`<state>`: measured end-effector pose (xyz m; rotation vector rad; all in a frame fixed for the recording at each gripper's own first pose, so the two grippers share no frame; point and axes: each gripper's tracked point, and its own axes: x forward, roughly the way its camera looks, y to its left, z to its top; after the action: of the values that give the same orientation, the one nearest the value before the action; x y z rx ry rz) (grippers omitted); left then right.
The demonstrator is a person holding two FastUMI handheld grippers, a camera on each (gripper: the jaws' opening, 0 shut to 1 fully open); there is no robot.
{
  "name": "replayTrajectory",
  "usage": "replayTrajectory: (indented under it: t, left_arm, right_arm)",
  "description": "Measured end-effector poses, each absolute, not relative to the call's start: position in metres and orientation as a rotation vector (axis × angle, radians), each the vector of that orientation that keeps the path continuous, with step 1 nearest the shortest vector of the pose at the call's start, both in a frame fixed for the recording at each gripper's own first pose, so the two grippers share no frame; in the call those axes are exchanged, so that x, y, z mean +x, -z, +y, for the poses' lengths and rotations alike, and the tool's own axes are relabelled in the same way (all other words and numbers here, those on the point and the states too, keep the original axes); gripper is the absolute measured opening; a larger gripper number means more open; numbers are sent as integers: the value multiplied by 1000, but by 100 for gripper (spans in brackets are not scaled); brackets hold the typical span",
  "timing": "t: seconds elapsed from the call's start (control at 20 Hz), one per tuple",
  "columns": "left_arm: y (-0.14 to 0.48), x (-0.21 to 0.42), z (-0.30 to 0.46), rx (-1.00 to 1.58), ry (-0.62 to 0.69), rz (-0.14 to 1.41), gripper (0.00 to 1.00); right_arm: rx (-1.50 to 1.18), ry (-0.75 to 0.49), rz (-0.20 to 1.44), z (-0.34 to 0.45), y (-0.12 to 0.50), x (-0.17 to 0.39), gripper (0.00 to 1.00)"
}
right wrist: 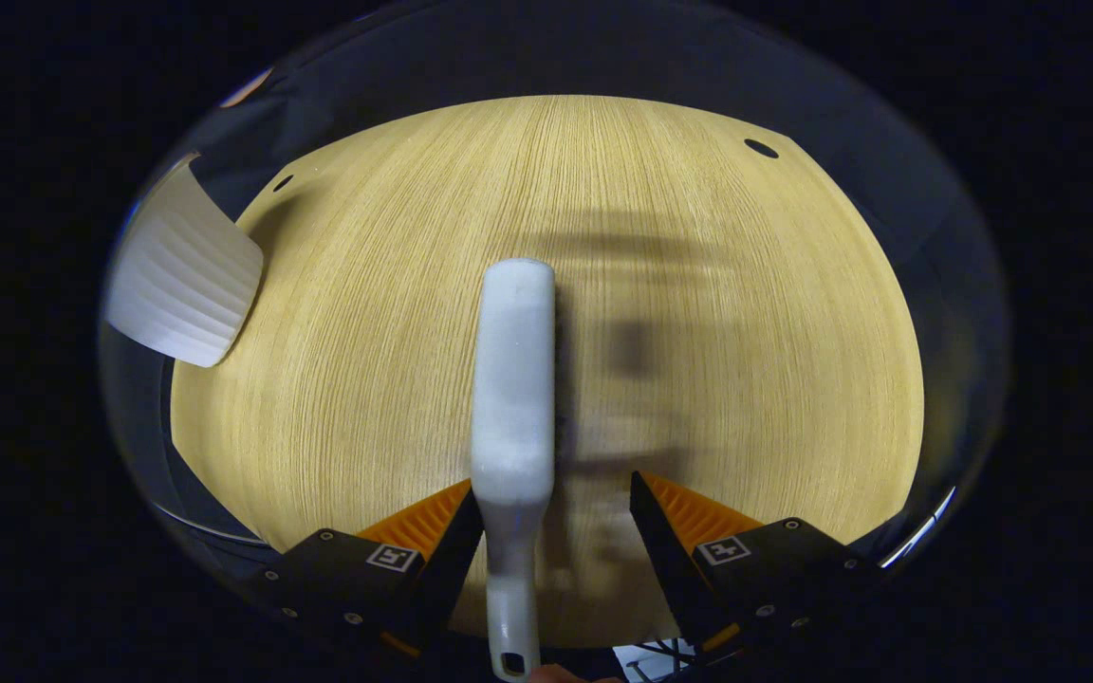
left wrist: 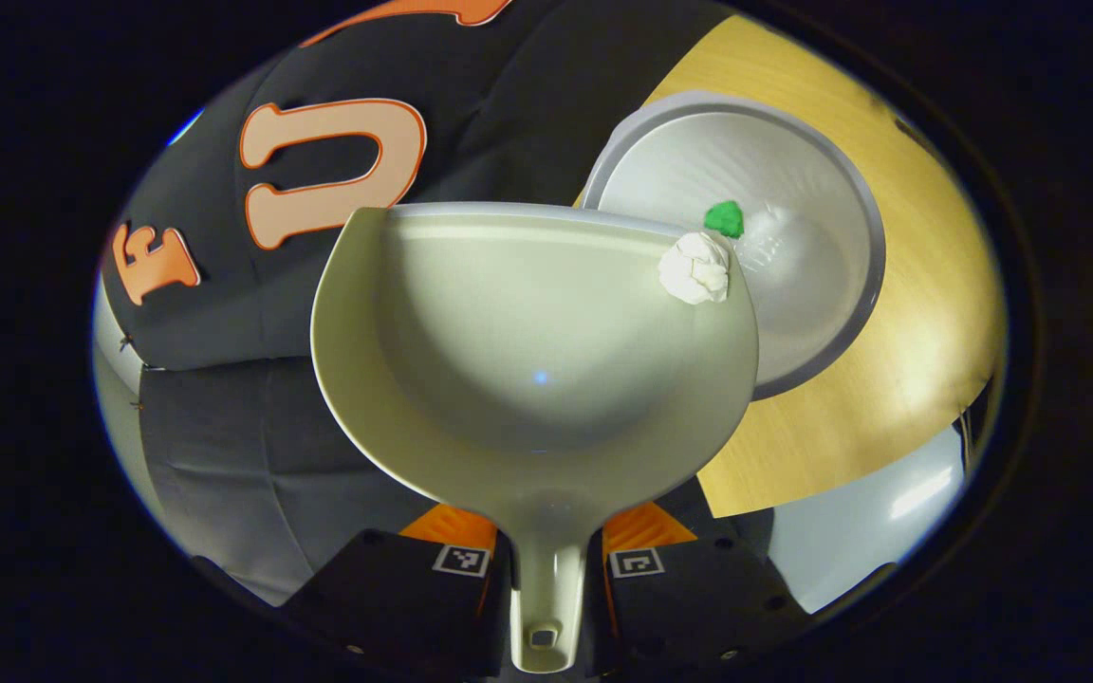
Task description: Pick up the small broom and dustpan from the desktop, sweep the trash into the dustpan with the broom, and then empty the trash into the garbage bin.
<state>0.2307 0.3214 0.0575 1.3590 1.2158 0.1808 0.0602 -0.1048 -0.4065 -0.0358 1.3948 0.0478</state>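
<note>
Clamped by its stiff, slick handle in the left hand-held gripper point(left wrist: 546, 560), the light dustpan point(left wrist: 532, 351) tips a paper wad point(left wrist: 694, 268) binward; the right hand-held gripper point(right wrist: 554, 522) stands wide around the broom point(right wrist: 512, 398).

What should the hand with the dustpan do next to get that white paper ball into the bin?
Probably tip the dustpan a little further toward the garbage bin. The white paper ball sits right at the pan's front lip, over the bin's opening, while a green scrap already lies inside. The left gripper is clamped on the handle.
</note>
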Motion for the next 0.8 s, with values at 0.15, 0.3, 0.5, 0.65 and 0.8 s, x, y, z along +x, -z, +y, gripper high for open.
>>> replayTrajectory:
  t: [0.15,0.3,0.5,0.65,0.8]
  left_arm:
    - [-62,229,315,1536,-172,1153,31]
    - [-73,237,314,1648,-170,1096,31]
    - [-62,231,313,1514,-202,1115,31]
    - [-34,216,292,1074,-209,1145,31]
    - [-11,223,247,712,-177,1082,31]
  right_arm:
    - [-30,-48,1396,-104,406,61,90]
    - [-39,-58,1394,-101,404,61,90]
    - [-39,-78,1394,-98,399,59,90]
    - [-31,-81,1390,-99,399,61,90]
    - [6,-90,1392,-94,395,60,90]
